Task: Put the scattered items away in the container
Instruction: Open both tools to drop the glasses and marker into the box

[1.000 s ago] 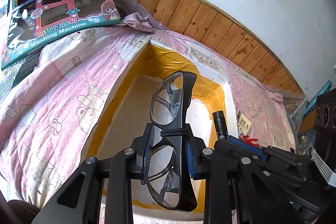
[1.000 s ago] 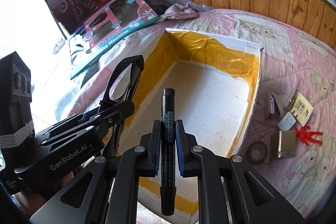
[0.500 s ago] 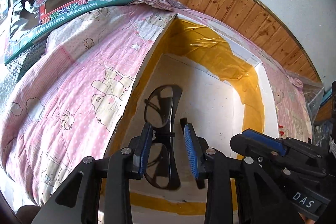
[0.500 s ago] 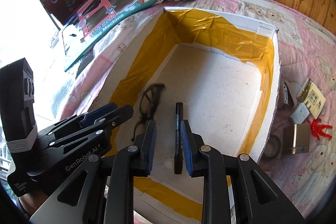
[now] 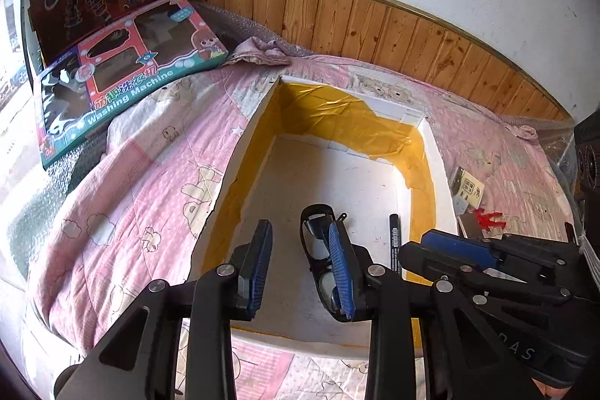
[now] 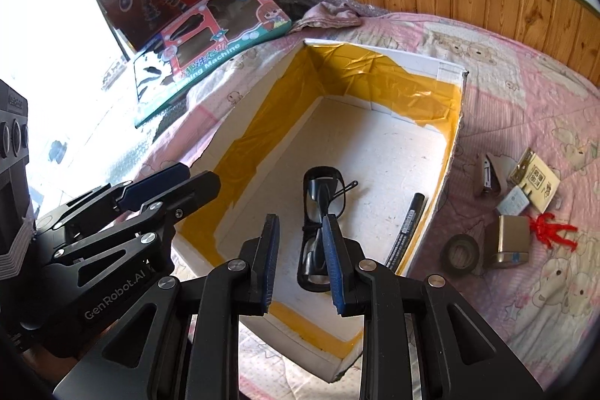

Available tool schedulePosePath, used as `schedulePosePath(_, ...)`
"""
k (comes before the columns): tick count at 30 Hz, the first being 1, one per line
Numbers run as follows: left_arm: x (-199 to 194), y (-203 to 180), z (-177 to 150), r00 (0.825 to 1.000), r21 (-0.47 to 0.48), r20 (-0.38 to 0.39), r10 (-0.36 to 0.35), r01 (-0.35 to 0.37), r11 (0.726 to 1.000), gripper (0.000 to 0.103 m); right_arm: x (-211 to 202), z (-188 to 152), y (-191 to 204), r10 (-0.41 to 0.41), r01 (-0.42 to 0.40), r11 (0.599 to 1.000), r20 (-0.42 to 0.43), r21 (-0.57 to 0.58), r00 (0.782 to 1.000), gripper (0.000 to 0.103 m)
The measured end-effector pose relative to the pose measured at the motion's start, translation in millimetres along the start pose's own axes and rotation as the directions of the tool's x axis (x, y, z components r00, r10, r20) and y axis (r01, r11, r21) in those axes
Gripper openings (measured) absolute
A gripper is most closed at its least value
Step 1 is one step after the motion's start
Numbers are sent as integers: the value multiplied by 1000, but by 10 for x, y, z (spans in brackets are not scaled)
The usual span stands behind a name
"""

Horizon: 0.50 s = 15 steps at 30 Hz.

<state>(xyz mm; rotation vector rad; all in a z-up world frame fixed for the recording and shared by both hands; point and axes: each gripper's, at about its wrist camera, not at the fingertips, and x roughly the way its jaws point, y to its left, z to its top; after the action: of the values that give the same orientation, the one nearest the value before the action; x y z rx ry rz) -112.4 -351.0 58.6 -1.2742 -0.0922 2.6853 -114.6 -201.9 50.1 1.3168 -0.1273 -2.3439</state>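
A white box (image 5: 438, 171) (image 6: 455, 137) lined with yellow tape lies open on the pink quilt. Black-framed glasses (image 5: 317, 238) (image 6: 318, 197) rest on its floor. A black marker (image 5: 393, 242) (image 6: 408, 223) lies along its right wall. My left gripper (image 5: 300, 250) hovers open above the box's near end, empty. My right gripper (image 6: 298, 242) is also open and empty, just right of the left one, above the glasses. Still on the quilt right of the box are a tape roll (image 6: 461, 253), a small metal box (image 6: 508, 244), a red figure (image 6: 551, 227), a stapler (image 6: 489, 173) and a beige card packet (image 6: 536, 180).
Two toy cartons (image 5: 123, 62) (image 6: 210, 44) lean at the back left. A wooden wall panel (image 5: 412, 36) runs behind the bed. A crumpled pink cloth (image 5: 262, 51) lies near the box's far corner. Bright light comes from the left edge.
Both grippers opened and dropped their loads: the glasses and the marker now lie in the box. Both grippers have since pulled back and up from the box floor.
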Motion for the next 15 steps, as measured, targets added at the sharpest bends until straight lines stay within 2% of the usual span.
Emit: schedulePosePath(15,-315,-416,-95,1000,50,22,-13,12,999,33,-603,-379,-309,85,-95,993,122,71,989,27)
